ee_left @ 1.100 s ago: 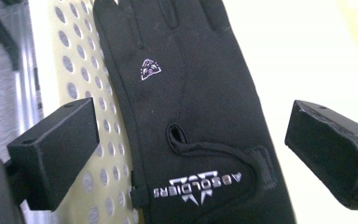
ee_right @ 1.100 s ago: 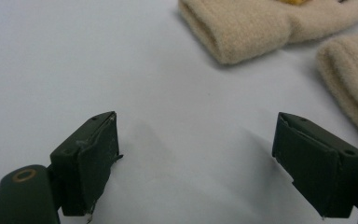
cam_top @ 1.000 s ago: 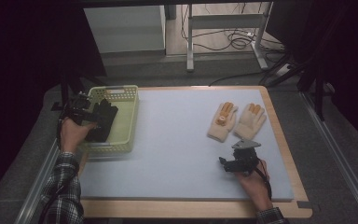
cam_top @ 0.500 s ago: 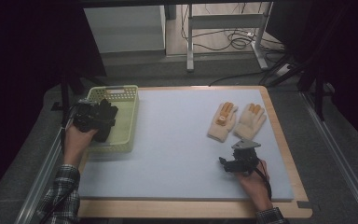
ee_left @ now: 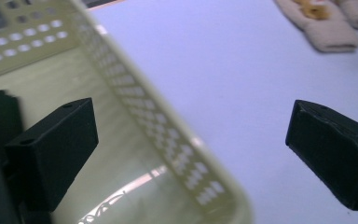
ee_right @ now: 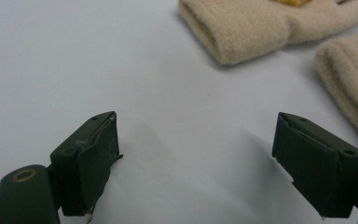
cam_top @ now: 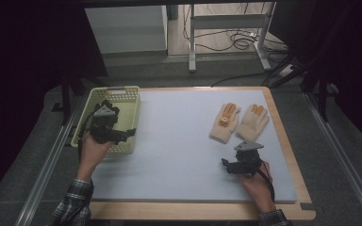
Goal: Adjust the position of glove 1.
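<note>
Your work surface is a smooth pale blue-grey mat edged by a wooden frame. On its left end sits a pale yellow-green plastic basket, rectangular, its walls pierced with rows of small holes. Well apart on the right lie two beige knitted gloves, side by side and just touching, fingers pointing away from you; the left one bears orange markings on its back. Their ribbed cuffs show soft and fuzzy in the right gripper view.

Beyond the table stand a white cabinet and a metal frame with loose cables on the floor. Nothing lies between either gripper and the gloves.

Your left gripper hangs over the basket's near right corner, jaws spread wide astride the wall, holding nothing. Your right gripper rests low over the bare mat, just short of the glove cuffs, jaws wide apart, empty, touching neither glove.
</note>
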A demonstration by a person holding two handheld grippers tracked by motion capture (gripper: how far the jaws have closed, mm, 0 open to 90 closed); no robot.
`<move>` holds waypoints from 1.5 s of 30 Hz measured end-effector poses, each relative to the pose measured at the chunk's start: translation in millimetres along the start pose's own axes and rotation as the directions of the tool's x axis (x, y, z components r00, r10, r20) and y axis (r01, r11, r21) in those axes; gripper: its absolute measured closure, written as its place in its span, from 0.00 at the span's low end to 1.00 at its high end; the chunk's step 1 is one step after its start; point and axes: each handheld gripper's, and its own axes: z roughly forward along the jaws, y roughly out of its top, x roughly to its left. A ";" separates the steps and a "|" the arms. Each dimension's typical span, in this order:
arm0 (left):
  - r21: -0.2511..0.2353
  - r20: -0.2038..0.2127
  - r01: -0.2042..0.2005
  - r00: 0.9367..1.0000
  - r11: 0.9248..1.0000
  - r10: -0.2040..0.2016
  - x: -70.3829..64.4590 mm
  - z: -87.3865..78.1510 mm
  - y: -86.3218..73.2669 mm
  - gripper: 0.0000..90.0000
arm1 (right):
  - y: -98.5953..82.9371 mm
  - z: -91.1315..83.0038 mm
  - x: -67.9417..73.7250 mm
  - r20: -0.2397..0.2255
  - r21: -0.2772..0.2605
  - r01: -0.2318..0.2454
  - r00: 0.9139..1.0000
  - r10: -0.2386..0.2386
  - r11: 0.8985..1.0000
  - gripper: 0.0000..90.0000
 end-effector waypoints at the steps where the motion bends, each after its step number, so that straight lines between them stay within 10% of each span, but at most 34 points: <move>1: -0.007 0.010 -0.013 1.000 1.000 0.013 -6.7 1.2 -0.8 0.03 | 0.0 0.0 0.1 0.000 0.000 0.001 1.000 -0.001 1.000 0.16; 17: -0.078 0.094 -0.121 0.987 0.990 0.128 -85.4 16.8 -15.1 0.03 | 0.0 0.0 0.0 0.000 0.000 0.001 1.000 -0.001 1.000 0.16; 24: -0.028 0.105 -0.179 0.978 0.984 0.181 -111.4 34.9 -34.1 0.03 | 0.0 0.0 0.1 0.001 -0.001 0.002 1.000 -0.002 1.000 0.16; 42: 0.146 0.070 -0.202 0.979 0.969 0.193 -117.7 73.6 -71.1 0.03 | 0.1 0.3 -0.9 -0.007 0.002 -0.007 1.000 0.007 1.000 0.16; 45: 0.146 0.095 -0.156 0.985 0.977 0.143 -111.9 75.2 -71.4 0.02 | 0.2 0.6 -2.0 -0.013 0.005 -0.012 1.000 0.012 1.000 0.16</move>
